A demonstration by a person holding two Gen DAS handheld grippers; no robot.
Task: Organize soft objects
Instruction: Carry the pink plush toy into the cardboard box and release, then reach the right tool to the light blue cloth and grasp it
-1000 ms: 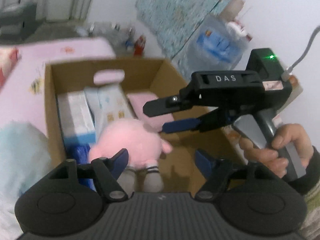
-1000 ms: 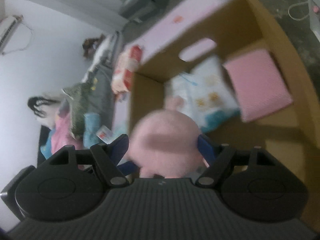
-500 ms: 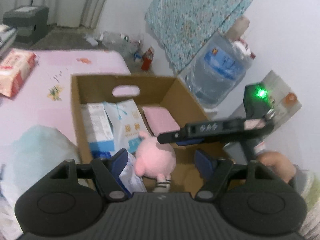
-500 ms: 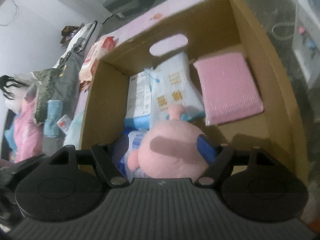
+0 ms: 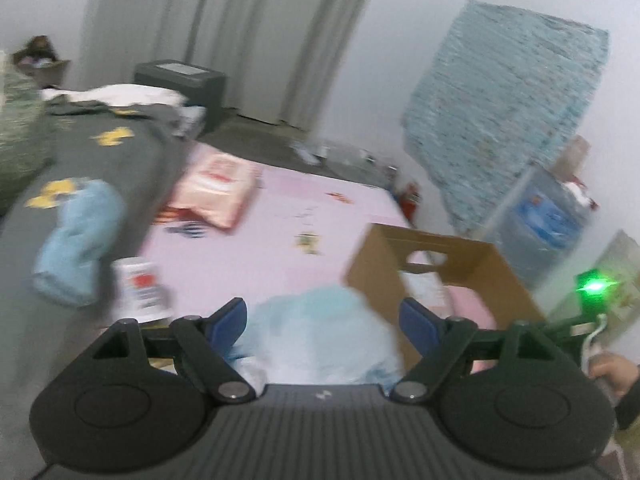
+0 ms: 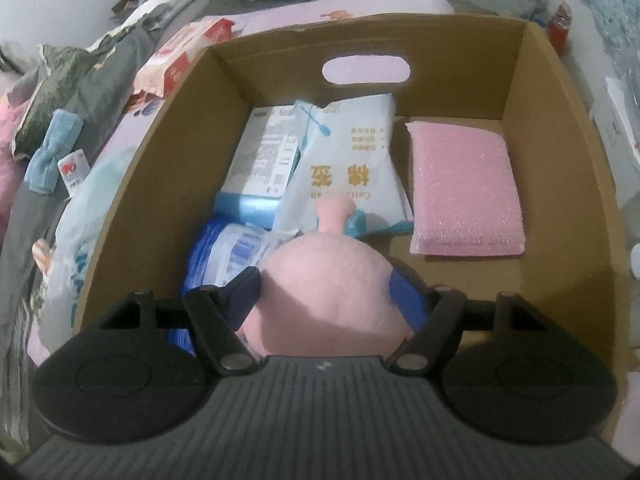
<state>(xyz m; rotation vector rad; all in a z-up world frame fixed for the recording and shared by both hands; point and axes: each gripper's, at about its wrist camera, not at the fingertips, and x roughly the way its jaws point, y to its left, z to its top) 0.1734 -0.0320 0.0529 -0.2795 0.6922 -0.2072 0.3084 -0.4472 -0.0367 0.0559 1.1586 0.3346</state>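
My right gripper (image 6: pixel 324 292) is shut on a pink plush toy (image 6: pixel 324 284) and holds it over the near left part of an open cardboard box (image 6: pixel 560 92). The box holds a white cotton-swab pack (image 6: pixel 348 160), a white and blue carton (image 6: pixel 264 156), a blue wrapped pack (image 6: pixel 224 248) and a pink bubble-wrap pad (image 6: pixel 464 184). My left gripper (image 5: pixel 324 322) is open and empty above a pale blue fluffy item (image 5: pixel 320 332) on the pink bed, left of the box (image 5: pixel 432 264). A blue rolled towel (image 5: pixel 76 240) lies further left.
On the bed lie a red-and-white tissue pack (image 5: pixel 216 188), a small white packet (image 5: pixel 140 284) and a grey quilt (image 5: pixel 80 152). A water bottle (image 5: pixel 548 216) and a teal cloth (image 5: pixel 508 112) stand by the right wall. The left view is blurred.
My left gripper has swung left and up, away from the box, and now faces the bed. My right gripper still holds the pink plush over the box, now slightly lower and steadier.
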